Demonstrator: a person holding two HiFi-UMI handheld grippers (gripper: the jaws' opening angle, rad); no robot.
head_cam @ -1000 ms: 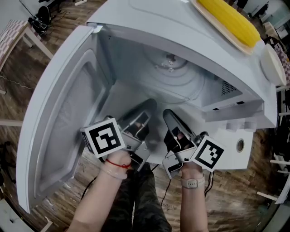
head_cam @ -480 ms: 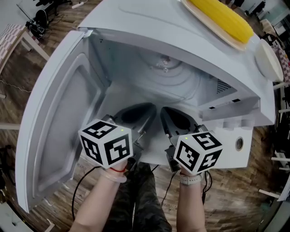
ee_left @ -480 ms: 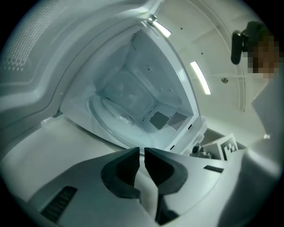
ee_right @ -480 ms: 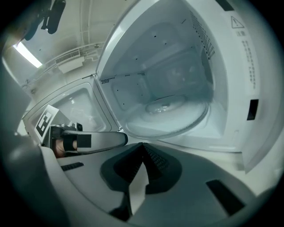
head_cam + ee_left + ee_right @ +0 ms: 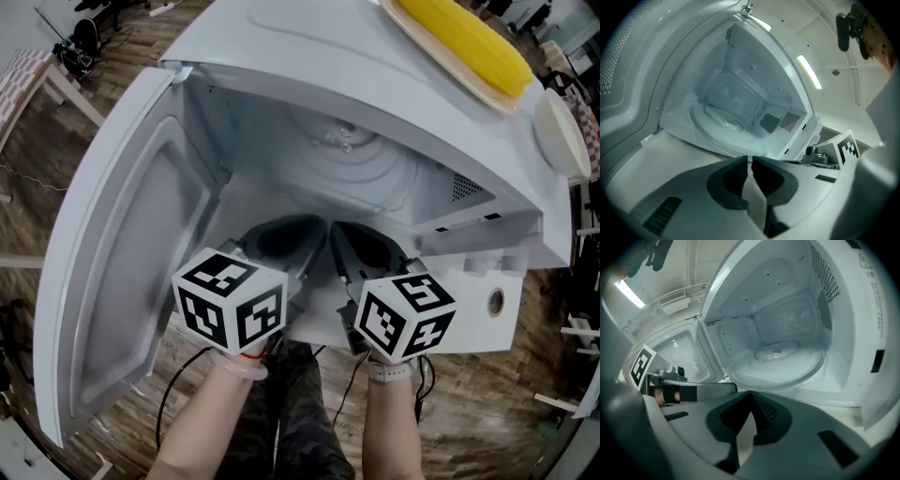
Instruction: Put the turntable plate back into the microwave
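Note:
The clear glass turntable plate point(image 5: 349, 161) lies flat on the floor of the open white microwave point(image 5: 309, 56); it also shows in the left gripper view point(image 5: 723, 123) and the right gripper view point(image 5: 780, 361). Both grippers hover side by side just outside the cavity's front edge. My left gripper point(image 5: 317, 231) is shut with nothing between its jaws point(image 5: 750, 161). My right gripper point(image 5: 335, 231) is likewise shut and empty point(image 5: 750, 394). Neither touches the plate.
The microwave door point(image 5: 122, 253) stands wide open to the left. A corn cob point(image 5: 464, 37) on a tray rests on the microwave's top, beside a white dish point(image 5: 562, 131). The control panel with a knob point(image 5: 495, 300) is at the right. Wooden floor lies below.
Both hands have drawn back and tilted, so the marker cubes now face the head camera. The two sets of jaw tips have come closer together. The plate has not moved.

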